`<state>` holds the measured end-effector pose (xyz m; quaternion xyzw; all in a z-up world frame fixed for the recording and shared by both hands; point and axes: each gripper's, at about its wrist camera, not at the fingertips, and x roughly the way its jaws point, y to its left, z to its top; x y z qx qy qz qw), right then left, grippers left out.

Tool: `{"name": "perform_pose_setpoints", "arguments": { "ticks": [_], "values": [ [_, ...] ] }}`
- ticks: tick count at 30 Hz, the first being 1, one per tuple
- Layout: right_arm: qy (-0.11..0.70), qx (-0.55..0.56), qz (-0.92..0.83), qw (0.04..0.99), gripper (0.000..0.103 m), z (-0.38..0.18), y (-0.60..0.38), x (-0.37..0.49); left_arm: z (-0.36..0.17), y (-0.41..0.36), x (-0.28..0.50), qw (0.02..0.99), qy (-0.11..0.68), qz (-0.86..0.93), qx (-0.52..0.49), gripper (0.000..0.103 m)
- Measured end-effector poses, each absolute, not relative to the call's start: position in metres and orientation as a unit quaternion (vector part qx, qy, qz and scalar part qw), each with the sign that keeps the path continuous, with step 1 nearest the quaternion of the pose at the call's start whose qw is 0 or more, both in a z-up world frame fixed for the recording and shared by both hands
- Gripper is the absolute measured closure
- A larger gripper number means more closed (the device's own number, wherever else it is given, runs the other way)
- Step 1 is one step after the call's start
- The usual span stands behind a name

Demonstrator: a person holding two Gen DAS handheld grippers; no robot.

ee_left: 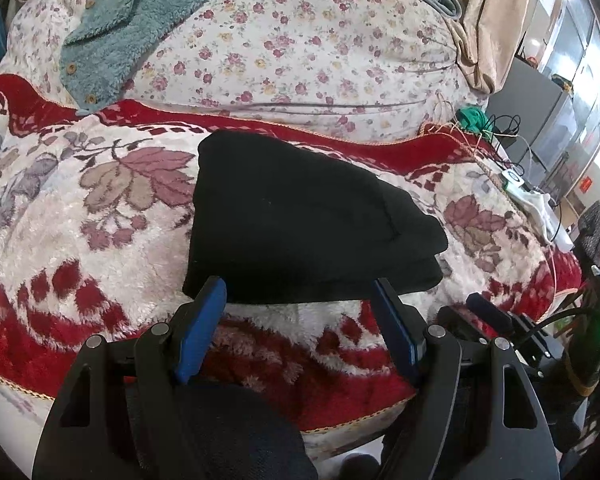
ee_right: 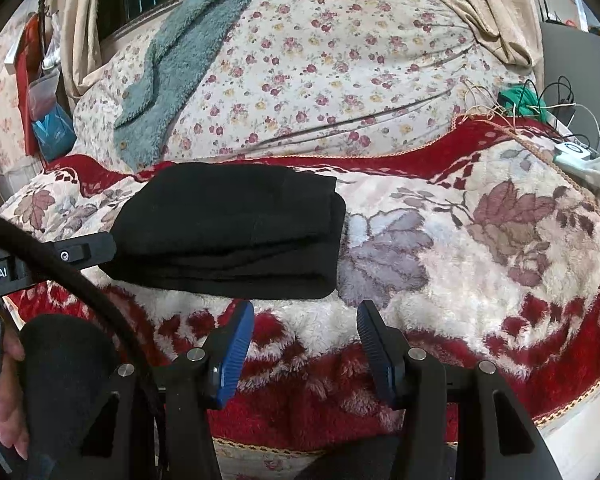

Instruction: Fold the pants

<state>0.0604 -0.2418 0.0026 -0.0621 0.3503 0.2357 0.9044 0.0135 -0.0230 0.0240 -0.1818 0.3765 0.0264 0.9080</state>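
Left gripper (ee_left: 298,294) stands with jaws apart, nothing between them, over the bed's near edge; right gripper (ee_right: 305,318) likewise, apart and empty. Just beyond both, black pants (ee_left: 300,224) lie folded in a stacked bundle on the red floral blanket (ee_left: 80,240), toward the bed's middle.

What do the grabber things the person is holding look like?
Each one is a black plastic frame with round silver bolts and triangle-shaped holes. The left gripper has two flat blue fingers. The right gripper has blue fingers with tiny ridges. A thick black cable runs past the left one, whose side carries white letters ending "obot.AI".
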Motion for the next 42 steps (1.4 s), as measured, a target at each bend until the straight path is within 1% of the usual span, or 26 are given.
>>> {"name": "perform_pose_setpoints", "arguments": {
  "ticks": [5, 6, 7, 10, 13, 18, 21, 25, 29, 34, 42],
  "values": [
    [0.346, -0.066, 0.234, 0.906, 0.052, 0.003, -0.243, 0.06, 0.027, -0.026, 0.011, 0.913, 0.37, 0.026, -0.171, 0.028],
    [0.345, -0.066, 0.234, 0.907, 0.052, 0.003, -0.243, 0.06, 0.029, -0.027, 0.01, 0.915, 0.369, 0.033, -0.162, 0.027],
    [0.344, -0.067, 0.234, 0.907, 0.052, 0.004, -0.243, 0.06, 0.03, -0.028, 0.01, 0.916, 0.37, 0.038, -0.152, 0.023],
    [0.343, -0.066, 0.233, 0.908, 0.052, 0.004, -0.244, 0.06, 0.035, -0.035, 0.004, 0.922, 0.362, 0.062, -0.12, 0.023],
    [0.341, -0.066, 0.232, 0.908, 0.052, 0.004, -0.244, 0.06, 0.041, -0.036, -0.005, 0.927, 0.346, 0.091, -0.114, 0.023],
    [0.338, -0.066, 0.231, 0.91, 0.052, 0.006, -0.246, 0.059, 0.045, -0.041, -0.009, 0.92, 0.35, 0.16, -0.066, 0.023],
    [0.336, -0.066, 0.23, 0.911, 0.052, 0.006, -0.246, 0.059, 0.043, -0.037, -0.01, 0.915, 0.358, 0.17, -0.075, 0.023],
    [0.335, -0.066, 0.229, 0.911, 0.052, 0.007, -0.246, 0.059, 0.036, -0.034, -0.006, 0.914, 0.372, 0.128, -0.094, 0.023],
    [0.335, -0.066, 0.229, 0.912, 0.052, 0.007, -0.246, 0.059, 0.029, -0.046, -0.001, 0.913, 0.389, 0.091, -0.076, 0.023],
    [0.334, -0.066, 0.229, 0.912, 0.052, 0.007, -0.246, 0.059, 0.029, -0.056, 0.0, 0.917, 0.386, 0.084, -0.056, 0.023],
    [0.335, -0.067, 0.228, 0.912, 0.052, 0.008, -0.247, 0.059, 0.028, -0.053, -0.002, 0.918, 0.385, 0.077, -0.065, 0.023]
  ]
}}
